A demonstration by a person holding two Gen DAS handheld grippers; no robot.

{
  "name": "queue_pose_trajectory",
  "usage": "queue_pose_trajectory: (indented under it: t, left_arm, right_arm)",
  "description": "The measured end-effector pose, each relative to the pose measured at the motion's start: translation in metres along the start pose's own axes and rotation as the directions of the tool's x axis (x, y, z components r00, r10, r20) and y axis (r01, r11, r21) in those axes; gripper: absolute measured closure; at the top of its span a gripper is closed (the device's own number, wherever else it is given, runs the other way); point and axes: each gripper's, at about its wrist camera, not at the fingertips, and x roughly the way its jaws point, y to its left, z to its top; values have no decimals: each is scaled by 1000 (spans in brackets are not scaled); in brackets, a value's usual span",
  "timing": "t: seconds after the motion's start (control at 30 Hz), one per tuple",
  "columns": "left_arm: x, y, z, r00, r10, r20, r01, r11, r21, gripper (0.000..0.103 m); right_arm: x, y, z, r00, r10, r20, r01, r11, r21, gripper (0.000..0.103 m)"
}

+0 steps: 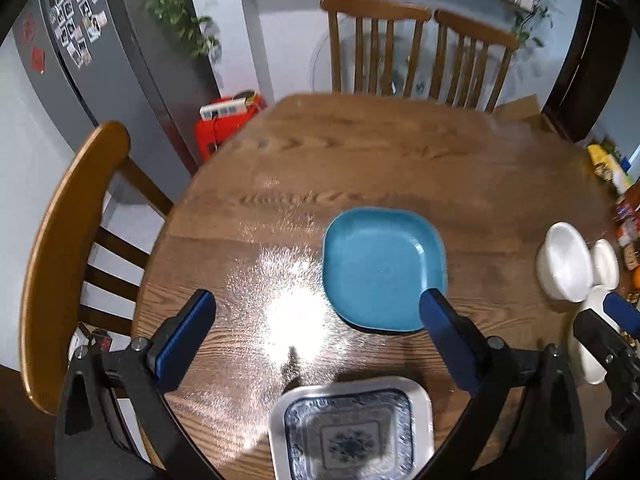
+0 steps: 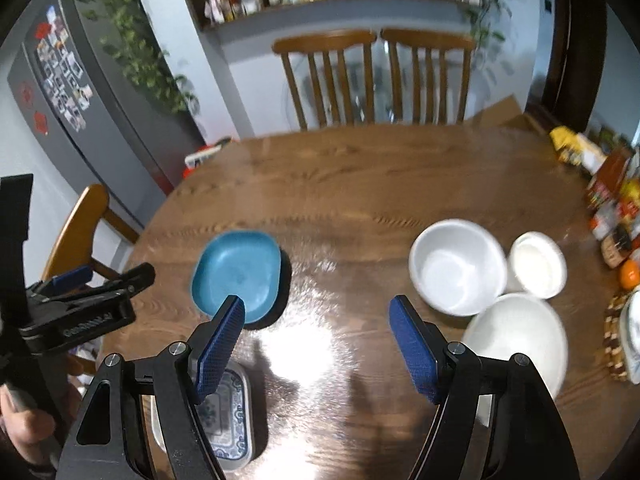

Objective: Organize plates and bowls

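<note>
A blue square plate (image 1: 382, 268) lies on the round wooden table (image 1: 360, 160); it also shows in the right wrist view (image 2: 236, 274). A white square plate with a blue pattern (image 1: 350, 430) lies at the near edge, under my left gripper (image 1: 316, 314), which is open and empty above the table. Three white bowls sit to the right: a large bowl (image 2: 456, 266), a small bowl (image 2: 538, 264) and a wide bowl (image 2: 520, 340). My right gripper (image 2: 316, 316) is open and empty, above the table between the blue plate and the bowls.
Wooden chairs stand at the far side (image 1: 416, 48) and at the left (image 1: 72, 248). Jars, packets and an orange (image 2: 630, 272) crowd the table's right edge. A fridge (image 1: 92, 60) stands at the left. The patterned plate also shows in the right wrist view (image 2: 228, 420).
</note>
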Motion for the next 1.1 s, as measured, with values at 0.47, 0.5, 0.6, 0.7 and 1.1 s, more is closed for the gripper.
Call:
queue_pose_trajectory:
  t: [0.47, 0.5, 0.6, 0.7, 1.1]
  left_arm:
    - [93, -3, -15, 990, -75, -116, 78, 997, 21, 45]
    - [96, -3, -16, 989, -81, -122, 84, 996, 19, 49]
    - [104, -2, -17, 985, -95, -141, 97, 995, 10, 60]
    - [107, -2, -16, 982, -115, -149, 116, 993, -1, 69]
    - [112, -7, -14, 979, -146, -145, 151, 988, 23, 80]
  right_arm:
    - [103, 13, -12, 995, 38, -89, -31, 996, 78, 44]
    - [106, 14, -13, 995, 40, -91, -33, 997, 74, 47]
    - [115, 21, -13, 994, 45, -100, -40, 998, 56, 52]
    - [122, 24, -13, 993, 50, -111, -44, 998, 53, 66]
    - [131, 38, -16, 991, 27, -130, -27, 1000, -2, 95]
